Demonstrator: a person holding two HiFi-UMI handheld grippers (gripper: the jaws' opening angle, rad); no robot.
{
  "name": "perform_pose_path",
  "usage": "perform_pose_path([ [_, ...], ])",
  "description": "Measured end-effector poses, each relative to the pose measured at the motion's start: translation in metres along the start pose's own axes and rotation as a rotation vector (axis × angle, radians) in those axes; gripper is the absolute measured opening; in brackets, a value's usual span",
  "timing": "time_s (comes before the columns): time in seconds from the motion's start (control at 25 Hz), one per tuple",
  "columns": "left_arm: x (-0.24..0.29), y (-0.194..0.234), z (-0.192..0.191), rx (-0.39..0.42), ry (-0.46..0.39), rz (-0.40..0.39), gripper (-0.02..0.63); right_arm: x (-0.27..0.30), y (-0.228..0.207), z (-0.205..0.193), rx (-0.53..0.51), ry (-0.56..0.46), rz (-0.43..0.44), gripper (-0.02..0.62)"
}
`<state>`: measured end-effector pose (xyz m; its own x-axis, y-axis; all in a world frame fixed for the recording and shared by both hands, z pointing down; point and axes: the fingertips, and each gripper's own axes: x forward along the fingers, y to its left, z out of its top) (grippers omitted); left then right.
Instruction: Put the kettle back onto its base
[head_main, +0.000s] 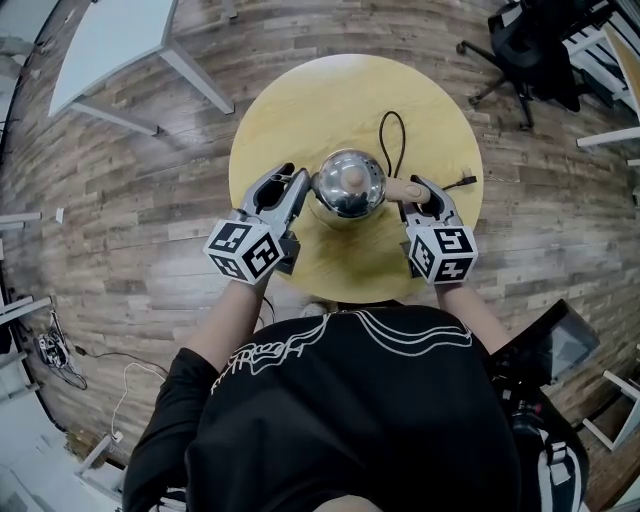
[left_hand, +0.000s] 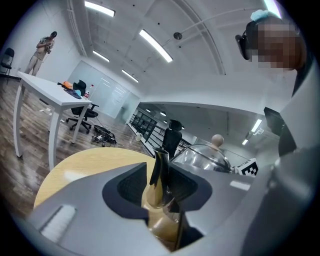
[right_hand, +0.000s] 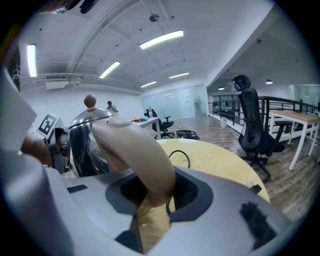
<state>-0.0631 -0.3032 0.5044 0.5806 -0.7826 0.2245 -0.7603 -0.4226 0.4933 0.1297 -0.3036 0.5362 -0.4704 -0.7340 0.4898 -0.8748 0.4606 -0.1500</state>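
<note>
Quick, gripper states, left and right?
Left gripper: closed on the kettle's spout.
Right gripper: closed on the kettle's handle.

right gripper: jaws clamped on tan handle of steel kettle, near left. round wooden table beneath; black cable looped beyond; office chair far right.

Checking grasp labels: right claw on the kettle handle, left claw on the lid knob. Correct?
Not quite. The left claw grips the spout, not the lid knob, which stands free; the left gripper view shows it. The right claw is on the handle.
</note>
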Motion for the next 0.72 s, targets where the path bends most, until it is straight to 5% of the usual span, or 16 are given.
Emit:
perform_pose_path([
  [0.12, 0.002, 0.001, 0.001, -0.009, 0.026, 0.007, 0.115, -0.002, 0.0, 0.003, -0.014, -0.004, -0.009, 0.114],
  [0.32, -0.003, -0.002, 0.024, -0.011, -0.032, 0.023, 0.228, -0.008, -0.003, 0.007, 0.018, -0.009, -0.034, 0.164],
  [0.72, -0.056, -0.028, 0.035, 0.023, -0.073, -0.027, 0.233, -0.06, 0.01, 0.007, -0.009, -0.053, -0.105, 0.189],
])
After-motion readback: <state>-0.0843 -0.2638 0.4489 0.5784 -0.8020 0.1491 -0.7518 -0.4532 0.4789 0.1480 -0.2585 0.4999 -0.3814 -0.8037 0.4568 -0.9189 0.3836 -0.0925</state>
